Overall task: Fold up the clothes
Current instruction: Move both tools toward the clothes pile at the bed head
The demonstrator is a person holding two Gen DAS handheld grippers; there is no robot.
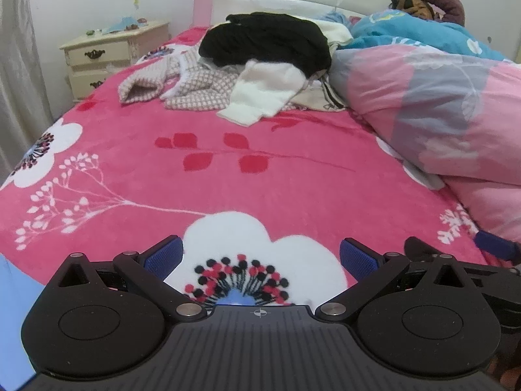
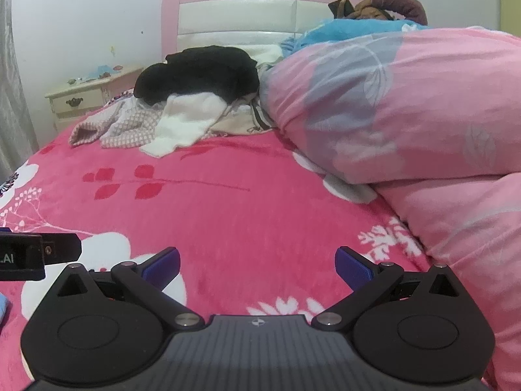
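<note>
A pile of clothes lies at the far end of the bed: a black garment (image 1: pixel 263 40) on top, a white garment (image 1: pixel 263 94) in front of it, and a pink-and-white checked garment (image 1: pixel 195 89) to the left. The same pile shows in the right wrist view, with the black garment (image 2: pixel 198 73), the white one (image 2: pixel 185 123) and the checked one (image 2: pixel 130 127). My left gripper (image 1: pixel 261 255) is open and empty, low over the pink blanket, far from the pile. My right gripper (image 2: pixel 257 262) is open and empty, to the right of the left one.
The bed has a pink floral blanket (image 1: pixel 228 169). A bulky pink and grey duvet (image 1: pixel 439 104) fills the right side, with a blue quilt (image 1: pixel 423 32) behind it. A cream nightstand (image 1: pixel 97 58) stands at the left of the bed. A pink-and-white headboard (image 2: pixel 241 16) is at the back.
</note>
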